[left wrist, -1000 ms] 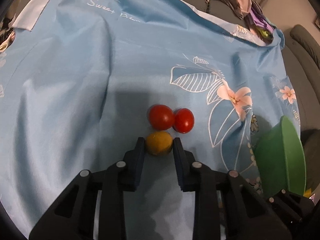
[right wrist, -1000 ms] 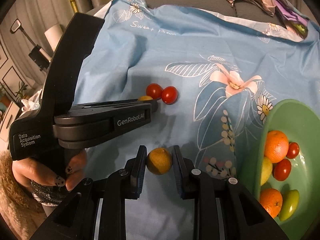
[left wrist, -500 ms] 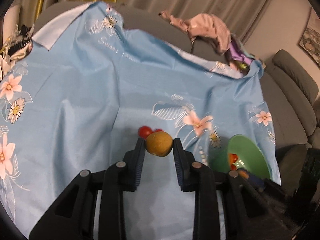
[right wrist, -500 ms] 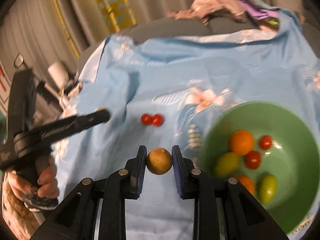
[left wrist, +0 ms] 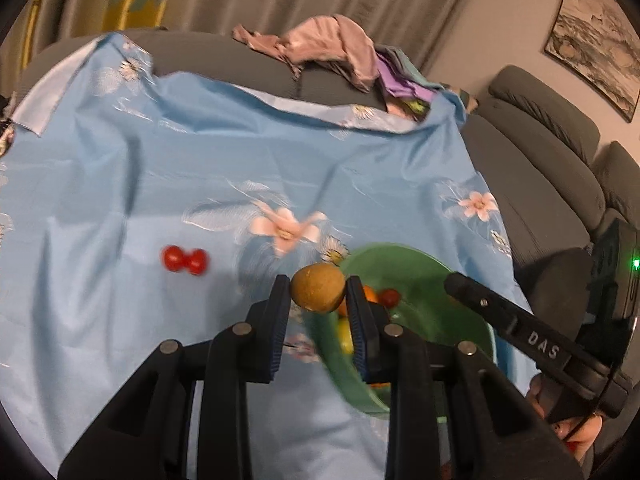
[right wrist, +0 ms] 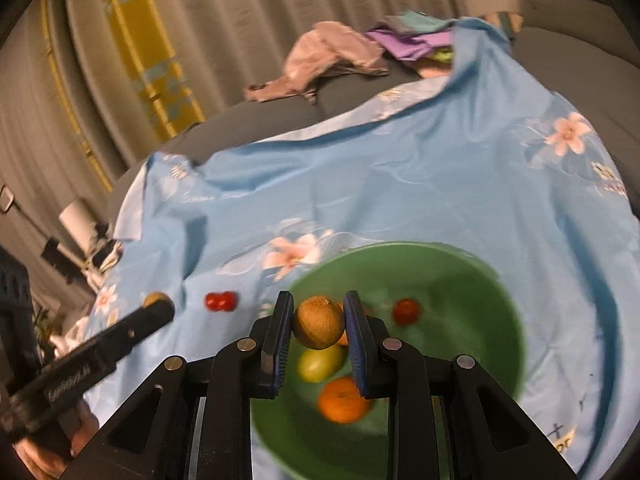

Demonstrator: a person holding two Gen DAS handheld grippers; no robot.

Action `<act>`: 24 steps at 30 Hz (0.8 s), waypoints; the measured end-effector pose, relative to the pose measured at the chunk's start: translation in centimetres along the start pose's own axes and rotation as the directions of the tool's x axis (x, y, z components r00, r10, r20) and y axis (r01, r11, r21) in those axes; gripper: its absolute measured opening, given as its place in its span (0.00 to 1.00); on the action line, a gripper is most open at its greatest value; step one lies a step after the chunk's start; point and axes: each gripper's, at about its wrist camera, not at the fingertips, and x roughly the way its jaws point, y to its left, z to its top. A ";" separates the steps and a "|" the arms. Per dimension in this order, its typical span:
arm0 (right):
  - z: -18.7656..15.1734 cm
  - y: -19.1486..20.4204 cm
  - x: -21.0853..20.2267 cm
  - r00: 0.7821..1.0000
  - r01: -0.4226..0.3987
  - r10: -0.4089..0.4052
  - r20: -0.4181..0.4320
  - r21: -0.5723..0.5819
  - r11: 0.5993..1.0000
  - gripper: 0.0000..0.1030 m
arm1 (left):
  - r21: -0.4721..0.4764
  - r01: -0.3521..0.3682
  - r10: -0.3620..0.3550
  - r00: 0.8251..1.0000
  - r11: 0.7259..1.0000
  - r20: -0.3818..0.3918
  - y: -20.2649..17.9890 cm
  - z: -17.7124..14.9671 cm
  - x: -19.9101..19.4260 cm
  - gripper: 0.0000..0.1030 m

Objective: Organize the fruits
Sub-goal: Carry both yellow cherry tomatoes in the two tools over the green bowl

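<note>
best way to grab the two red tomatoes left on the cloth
The two red tomatoes lie touching side by side on the blue cloth. Take one at a time, coming down from above, with the fingers across its round middle on the sides facing away from its neighbour's contact point, so nothing blocks them.

Smooth, faintly shiny blue cloth [left wrist: 200, 168] drapes centre frame; lower right, the green bowl [right wrist: 472, 280] looks glossy plastic. Two tomatoes [left wrist: 185, 260], left of centre, gleam; the gripped brown fruit [left wrist: 318, 287] looks matt, rough.
</note>
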 end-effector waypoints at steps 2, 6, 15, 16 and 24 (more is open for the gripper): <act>0.2 -1.2 -0.1 1.000 0.015 -0.015 0.004 0.033 0.999 0.27 | 0.006 -0.004 0.004 1.000 1.000 -0.011 -0.8 -0.2 0.9 0.27; 0.4 -2.6 -0.8 0.997 0.078 -0.080 0.022 0.064 0.995 0.27 | 0.048 0.005 -0.003 0.999 0.999 -0.044 -2.8 -0.8 2.5 0.27; 0.5 -4.6 -0.1 0.995 0.101 -0.100 -0.016 0.097 0.990 0.27 | 0.110 0.030 -0.018 0.994 0.994 -0.105 -5.6 -2.4 5.0 0.27; 0.4 -4.7 0.0 0.995 0.098 -0.096 -0.021 0.097 0.990 0.27 | 0.115 0.030 -0.018 0.994 0.993 -0.108 -5.7 -2.5 5.2 0.27; 0.1 -4.7 1.0 0.991 0.113 -0.107 -0.076 0.081 0.990 0.27 | 0.156 0.042 -0.019 0.989 0.987 -0.146 -6.9 -3.4 6.4 0.27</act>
